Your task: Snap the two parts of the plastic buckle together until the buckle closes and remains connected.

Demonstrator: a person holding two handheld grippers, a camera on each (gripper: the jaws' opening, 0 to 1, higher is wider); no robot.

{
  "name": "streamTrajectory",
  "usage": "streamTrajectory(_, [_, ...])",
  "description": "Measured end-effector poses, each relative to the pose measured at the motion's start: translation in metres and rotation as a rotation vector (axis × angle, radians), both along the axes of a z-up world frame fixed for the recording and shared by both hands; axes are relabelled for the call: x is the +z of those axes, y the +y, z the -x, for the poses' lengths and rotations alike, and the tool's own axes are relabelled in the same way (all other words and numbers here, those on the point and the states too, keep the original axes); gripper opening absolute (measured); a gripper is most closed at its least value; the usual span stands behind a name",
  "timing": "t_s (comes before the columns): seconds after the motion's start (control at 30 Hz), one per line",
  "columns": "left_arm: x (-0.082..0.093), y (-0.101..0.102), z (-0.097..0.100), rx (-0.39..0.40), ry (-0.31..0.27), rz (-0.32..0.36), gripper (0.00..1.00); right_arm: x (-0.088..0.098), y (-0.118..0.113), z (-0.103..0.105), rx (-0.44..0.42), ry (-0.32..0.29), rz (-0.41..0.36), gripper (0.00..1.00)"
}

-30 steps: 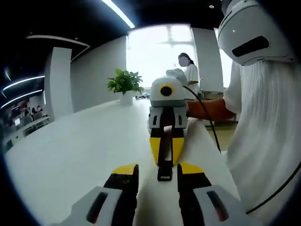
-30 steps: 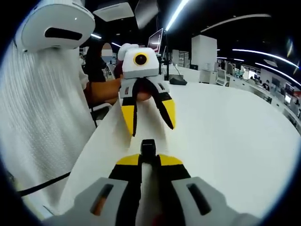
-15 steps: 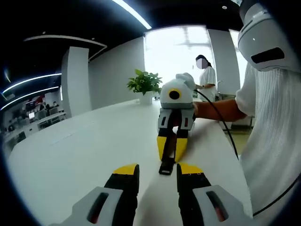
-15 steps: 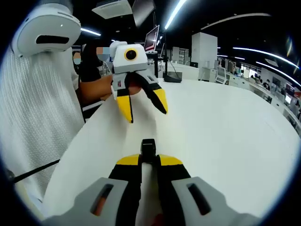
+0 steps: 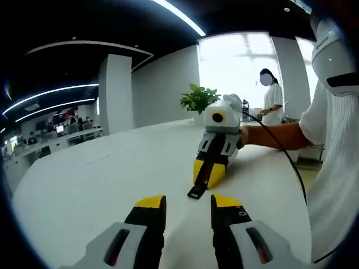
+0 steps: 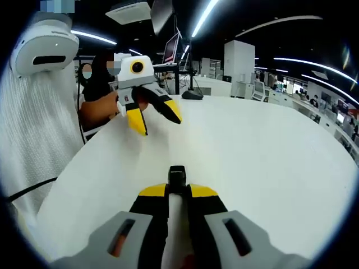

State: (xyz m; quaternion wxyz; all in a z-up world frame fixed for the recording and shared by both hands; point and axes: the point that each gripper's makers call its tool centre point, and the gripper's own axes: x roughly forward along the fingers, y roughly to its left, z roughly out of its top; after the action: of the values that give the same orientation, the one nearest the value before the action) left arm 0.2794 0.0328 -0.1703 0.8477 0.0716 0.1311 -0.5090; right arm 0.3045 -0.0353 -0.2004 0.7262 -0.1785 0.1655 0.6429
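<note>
The right hand-held gripper [image 6: 178, 193] has its jaws pressed narrow on a black plastic buckle [image 6: 177, 175], and the end of the buckle sticks out just past the yellow jaw tips, above the white desk [image 6: 269, 168]. In the left gripper view the same gripper [image 5: 209, 174] appears across the desk, and the buckle [image 5: 197, 188] hangs from its tips with the lower end touching or almost touching the desk [image 5: 101, 185]; I cannot tell which.

The left hand-held gripper [image 5: 188, 204] has its jaws apart with nothing between them, and it is near the buckle but not touching it. In the right gripper view this gripper [image 6: 152, 116] is raised above the desk beyond the buckle, with its jaws spread wide.

A potted plant [image 5: 197, 101] stands on the desk behind the right hand-held gripper. A person in white [image 5: 272, 101] stands further behind it, by the bright window.
</note>
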Motion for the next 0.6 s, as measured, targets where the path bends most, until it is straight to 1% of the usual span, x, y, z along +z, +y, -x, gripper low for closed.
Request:
streamTrajectory(0.17, [0.000,0.000,-0.001,0.018,0.006,0.001,0.31,0.000,-0.005,-0.016,-0.018,0.001,0.001,0.12])
streamTrajectory(0.43, [-0.001,0.003,0.000,0.038,0.015,-0.004,0.30,-0.004,-0.014,-0.048,-0.039,0.001,0.021,0.12])
streamTrajectory(0.6, [0.000,0.005,-0.002,0.061,0.024,0.001,0.31,-0.006,-0.015,-0.061,-0.038,0.007,0.021,0.12])
